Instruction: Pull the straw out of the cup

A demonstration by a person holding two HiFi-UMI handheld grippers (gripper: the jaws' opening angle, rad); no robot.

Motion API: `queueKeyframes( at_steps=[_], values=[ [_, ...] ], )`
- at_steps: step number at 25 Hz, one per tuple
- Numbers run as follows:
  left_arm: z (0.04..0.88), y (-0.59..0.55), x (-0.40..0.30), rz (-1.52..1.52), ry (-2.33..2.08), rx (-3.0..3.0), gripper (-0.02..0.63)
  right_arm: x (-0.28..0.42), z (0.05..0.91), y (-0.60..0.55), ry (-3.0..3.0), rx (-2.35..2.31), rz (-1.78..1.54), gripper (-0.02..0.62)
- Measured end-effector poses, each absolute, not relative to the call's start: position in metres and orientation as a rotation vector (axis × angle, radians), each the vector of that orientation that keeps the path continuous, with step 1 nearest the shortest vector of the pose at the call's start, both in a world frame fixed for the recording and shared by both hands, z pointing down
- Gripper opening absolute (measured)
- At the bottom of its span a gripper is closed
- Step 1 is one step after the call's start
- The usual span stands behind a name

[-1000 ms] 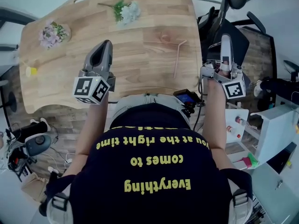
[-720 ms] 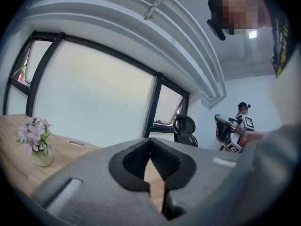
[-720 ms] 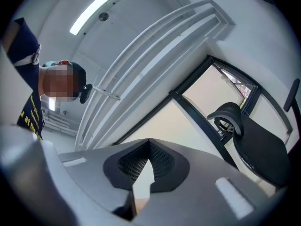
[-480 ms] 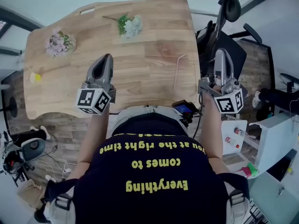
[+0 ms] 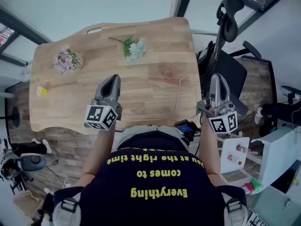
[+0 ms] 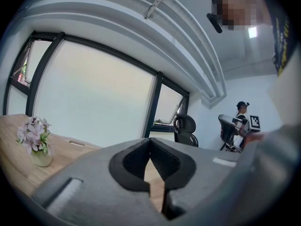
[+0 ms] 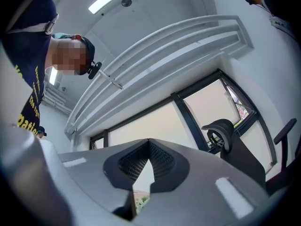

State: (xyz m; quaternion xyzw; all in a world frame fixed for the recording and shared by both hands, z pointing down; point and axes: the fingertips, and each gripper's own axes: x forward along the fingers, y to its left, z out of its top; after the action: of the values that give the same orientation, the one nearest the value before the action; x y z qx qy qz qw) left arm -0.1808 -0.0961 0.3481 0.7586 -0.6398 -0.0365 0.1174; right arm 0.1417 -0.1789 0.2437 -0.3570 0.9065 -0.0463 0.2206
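Head view showed the straw (image 5: pixel 180 94) lying flat on the table (image 5: pixel 141 102), near its right edge and free of any cup; no cup was in sight in any view. Its long axis ran roughly away from the person, with the bent top at the far end turned left. It lay between the two grippers, much nearer the right gripper (image 5: pixel 217 78), which stood just beyond the table's right edge, in front of a chair (image 5: pixel 225 74). From those jaws the straw lay to the left and lower down.

The right gripper's jaws were closed tip to tip with nothing between them. Its own view looked up at ceiling and windows, so it was tilted somewhat above level, aimed over the straw and not at it.

The left gripper (image 5: pixel 113 80) hung over the middle of the table, pointing about level toward the far side, well apart from the straw. Its jaws also met at the tips and held nothing.

As I judged it, the straw was already out, and any further pick would fall to the right hand: open, dip, swing left across the short axis.
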Motion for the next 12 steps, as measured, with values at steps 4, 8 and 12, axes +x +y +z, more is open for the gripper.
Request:
queueKeyframes(
  at_steps=[4, 8, 12],
  values=[
    [0.3483, -0.0989, -0.1815, -0.107, -1.875, 2.218, 0.002, 0.1367, 0.2461, -0.1812, 2.540, -1.012, -0.085, 0.006],
    [0.3496, -0.0997, -0.1810, -0.108, -1.877, 2.213, 0.002, 0.1334, 0.2467, -0.1815, 2.553, -1.018, -0.066, 0.006],
    [0.3516, -0.0990, -0.1785, -0.101, -1.874, 2.211, 0.002, 0.1334, 0.2479, -0.1804, 2.562, -1.023, -0.055, 0.006]
  ],
)
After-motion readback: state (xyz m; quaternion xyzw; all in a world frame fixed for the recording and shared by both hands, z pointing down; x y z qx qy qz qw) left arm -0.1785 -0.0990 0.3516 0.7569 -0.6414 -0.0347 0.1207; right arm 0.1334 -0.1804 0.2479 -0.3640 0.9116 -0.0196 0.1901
